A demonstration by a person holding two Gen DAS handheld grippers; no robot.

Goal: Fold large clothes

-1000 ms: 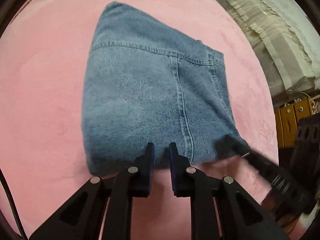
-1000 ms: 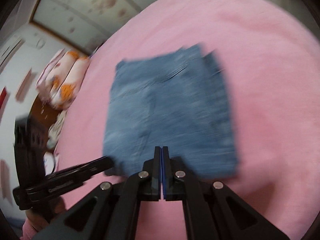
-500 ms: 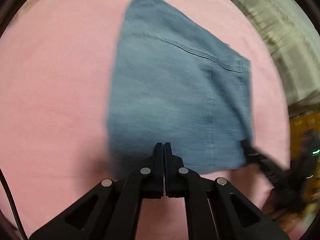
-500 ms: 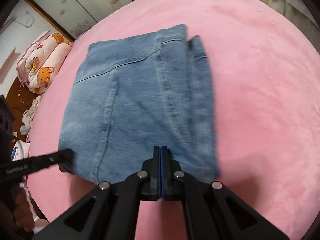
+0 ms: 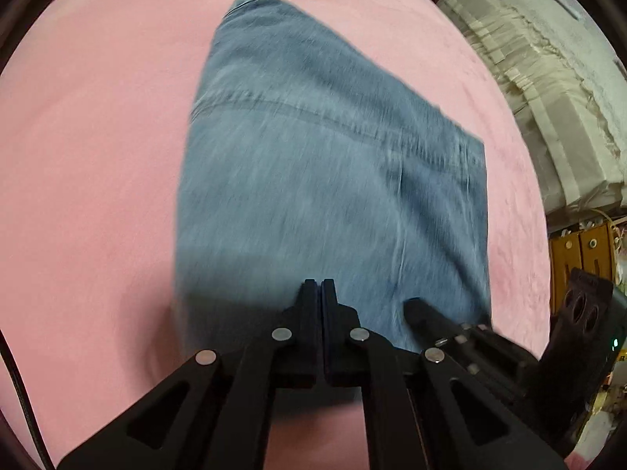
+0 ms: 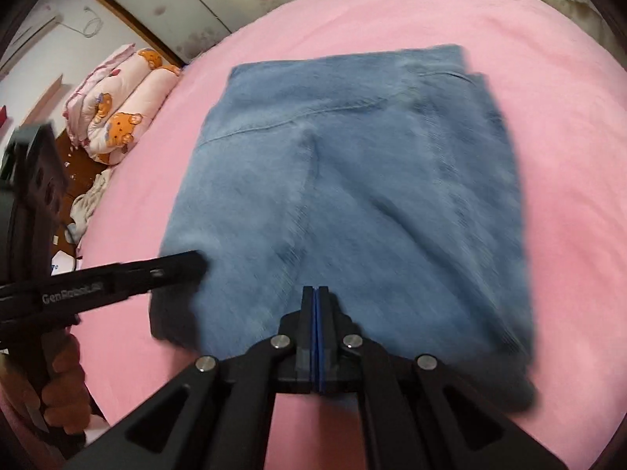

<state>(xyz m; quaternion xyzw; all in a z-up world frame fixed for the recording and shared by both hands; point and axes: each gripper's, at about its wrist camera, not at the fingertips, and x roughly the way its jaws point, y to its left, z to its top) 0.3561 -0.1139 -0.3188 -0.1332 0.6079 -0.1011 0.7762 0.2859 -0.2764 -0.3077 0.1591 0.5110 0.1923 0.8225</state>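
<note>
Folded blue jeans (image 5: 333,180) lie as a compact rectangle on the pink bedspread (image 5: 86,164); they also show in the right wrist view (image 6: 352,180). My left gripper (image 5: 318,286) is shut, with its tips over the near edge of the jeans. My right gripper (image 6: 315,291) is shut, also over the near edge. I cannot tell whether either one pinches denim. Each gripper shows in the other's view: the right one (image 5: 415,307) at the jeans' near right corner, the left one (image 6: 196,262) at the near left corner.
The pink bedspread (image 6: 540,78) surrounds the jeans. A rolled bear-print quilt (image 6: 117,105) lies off the bed's far left. White folded bedding (image 5: 548,90) and a yellow cabinet (image 5: 580,250) stand to the right.
The left gripper closed from open to shut a second ago. Both grippers have moved closer over the jeans' near edge, and the jeans look larger in both views.
</note>
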